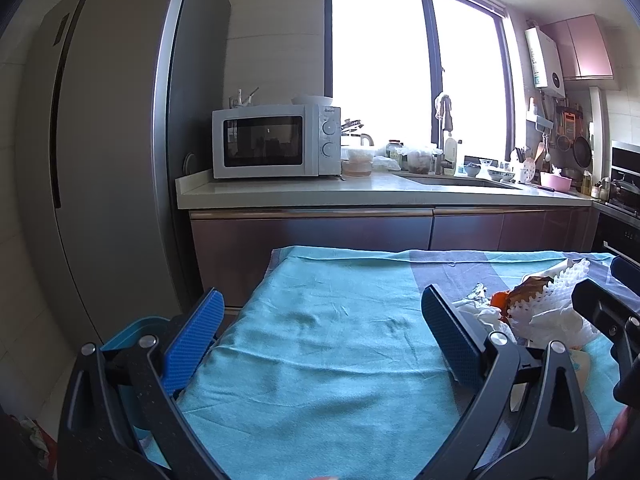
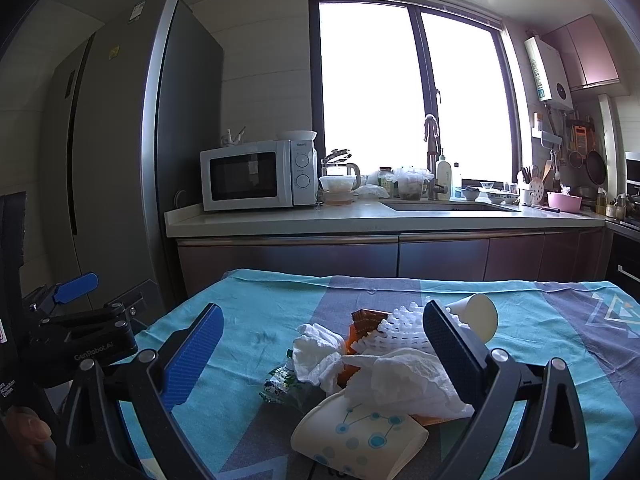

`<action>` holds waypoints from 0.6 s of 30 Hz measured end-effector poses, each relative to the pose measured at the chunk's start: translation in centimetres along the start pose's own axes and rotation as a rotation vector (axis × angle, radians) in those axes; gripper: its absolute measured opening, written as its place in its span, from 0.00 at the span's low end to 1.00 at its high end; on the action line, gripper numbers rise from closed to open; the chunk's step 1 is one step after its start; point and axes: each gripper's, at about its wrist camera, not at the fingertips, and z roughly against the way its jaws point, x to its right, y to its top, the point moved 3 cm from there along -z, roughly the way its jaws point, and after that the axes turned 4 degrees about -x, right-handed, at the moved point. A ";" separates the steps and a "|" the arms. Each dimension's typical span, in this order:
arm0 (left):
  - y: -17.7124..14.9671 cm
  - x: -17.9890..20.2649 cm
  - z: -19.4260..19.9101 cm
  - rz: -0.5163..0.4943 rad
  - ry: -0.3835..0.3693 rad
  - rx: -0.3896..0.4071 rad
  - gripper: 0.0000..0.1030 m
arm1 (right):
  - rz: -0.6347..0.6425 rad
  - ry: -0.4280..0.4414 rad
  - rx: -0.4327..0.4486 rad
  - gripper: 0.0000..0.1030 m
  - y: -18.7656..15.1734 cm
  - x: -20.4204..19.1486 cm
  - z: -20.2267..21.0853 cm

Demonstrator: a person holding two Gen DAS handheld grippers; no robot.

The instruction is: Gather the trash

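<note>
Starting the pickup: right gripper [image 2: 324, 344] wide, framing tissue pile [image 2: 400, 376]; left gripper [image 1: 320, 332] wide, empty. Next, probably close on tissue.

On my left gripper [image 2: 76, 312], the black body reads "GenRobot.AI". The microwave [image 2: 258, 174] carries a brand mark too small to read.

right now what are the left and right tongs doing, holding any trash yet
Left tongs: open, holding nothing, over bare cloth.
Right tongs: open, holding nothing, straddling the trash pile.
</note>
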 end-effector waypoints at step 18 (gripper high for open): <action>-0.1 -0.2 0.2 0.004 -0.008 0.006 0.95 | -0.003 0.002 0.001 0.94 0.0 0.0 0.0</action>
